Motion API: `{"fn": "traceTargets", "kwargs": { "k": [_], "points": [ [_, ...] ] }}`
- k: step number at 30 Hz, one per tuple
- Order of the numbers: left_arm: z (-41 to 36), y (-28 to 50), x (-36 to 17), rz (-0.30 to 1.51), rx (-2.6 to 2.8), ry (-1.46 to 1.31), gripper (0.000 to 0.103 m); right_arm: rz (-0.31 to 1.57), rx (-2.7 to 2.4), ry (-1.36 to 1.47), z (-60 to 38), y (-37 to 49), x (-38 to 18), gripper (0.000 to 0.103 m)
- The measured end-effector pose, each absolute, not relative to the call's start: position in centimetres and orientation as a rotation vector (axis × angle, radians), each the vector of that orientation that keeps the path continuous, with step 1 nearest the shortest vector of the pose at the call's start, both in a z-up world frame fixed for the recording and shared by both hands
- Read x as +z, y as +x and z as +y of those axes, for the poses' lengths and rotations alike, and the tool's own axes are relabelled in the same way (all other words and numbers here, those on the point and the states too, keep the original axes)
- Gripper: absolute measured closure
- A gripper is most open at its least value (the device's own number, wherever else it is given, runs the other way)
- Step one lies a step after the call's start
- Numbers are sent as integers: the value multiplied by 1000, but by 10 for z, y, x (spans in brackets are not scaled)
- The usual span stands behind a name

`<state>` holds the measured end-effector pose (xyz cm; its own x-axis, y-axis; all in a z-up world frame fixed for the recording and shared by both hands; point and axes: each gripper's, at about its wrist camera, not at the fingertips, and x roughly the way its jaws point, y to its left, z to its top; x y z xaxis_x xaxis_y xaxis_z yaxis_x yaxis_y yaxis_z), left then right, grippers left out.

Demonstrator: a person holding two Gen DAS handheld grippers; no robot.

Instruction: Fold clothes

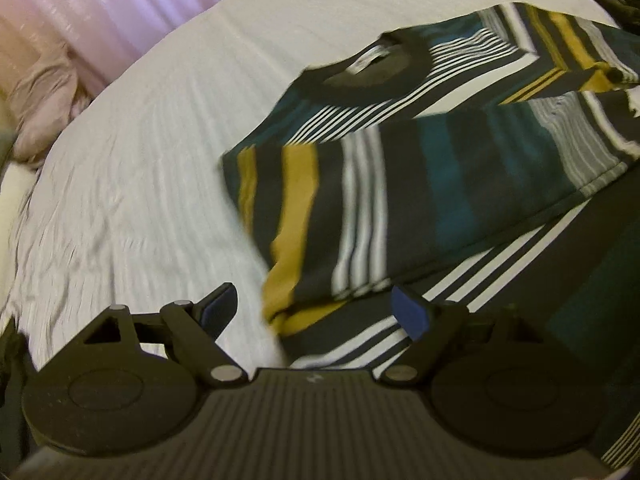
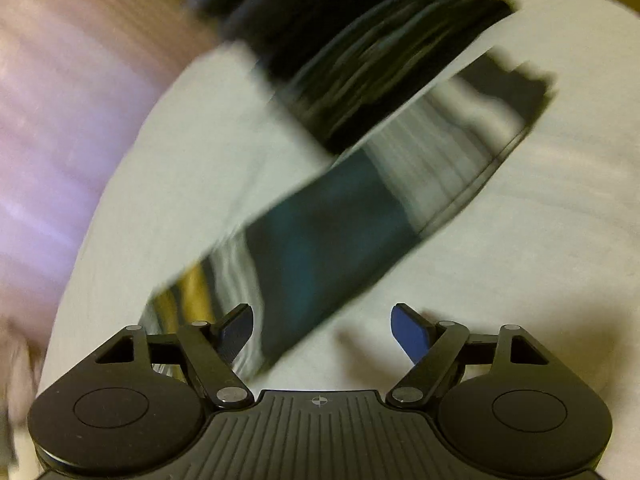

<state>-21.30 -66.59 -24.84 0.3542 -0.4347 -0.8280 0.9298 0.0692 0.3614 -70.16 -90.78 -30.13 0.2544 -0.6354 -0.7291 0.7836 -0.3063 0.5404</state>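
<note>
Striped shirt point(image 1: 400, 200) lies on white sheet point(image 1: 160, 160) beneath both wide-open, empty hand-held grippers.

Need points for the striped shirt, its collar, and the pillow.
striped shirt point(image 1: 360, 208): left wrist view, on the folded-over panel.
collar point(image 1: 376, 80): left wrist view, on the dark neckband.
pillow point(image 1: 40, 104): left wrist view, on its creased middle at far left.
</note>
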Motion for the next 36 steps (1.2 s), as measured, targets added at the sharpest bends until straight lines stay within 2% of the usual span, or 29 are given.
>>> {"fn": "traceTargets", "kwargs": {
  "k": [10,11,12,13,14,17,20,27,31,36],
  "points": [
    [-724,-295,-260,545,-1251,1142,20,-84,-1577,1294,-946,-822,-340,25],
    [-727,-301,-261,538,-1263,1153,20,-104,-1573,1297,-948,-828,-342,28],
    [-730,-306,-262,533,-1273,1160,20,-124,-1568,1301,-951,-833,-344,33],
    [-732,-309,-262,533,-1277,1162,20,-140,-1563,1308,-953,-837,-345,51],
    [-733,-310,-262,534,-1279,1162,20,-149,-1560,1317,-954,-842,-348,66],
    [-736,-311,-260,530,-1283,1153,20,-146,-1539,1318,-957,-847,-345,82],
    [-735,-305,-254,533,-1274,1124,20,-127,-1501,1286,-959,-834,-326,86],
    [-710,-281,-236,553,-1221,1034,20,-13,-1341,1101,-959,-748,-244,87],
    [-681,-256,-225,573,-1177,980,20,112,-1084,846,-941,-636,-185,86],
    [-633,-212,-213,614,-1087,920,20,216,-703,579,-883,-472,-146,86]
  ]
}}
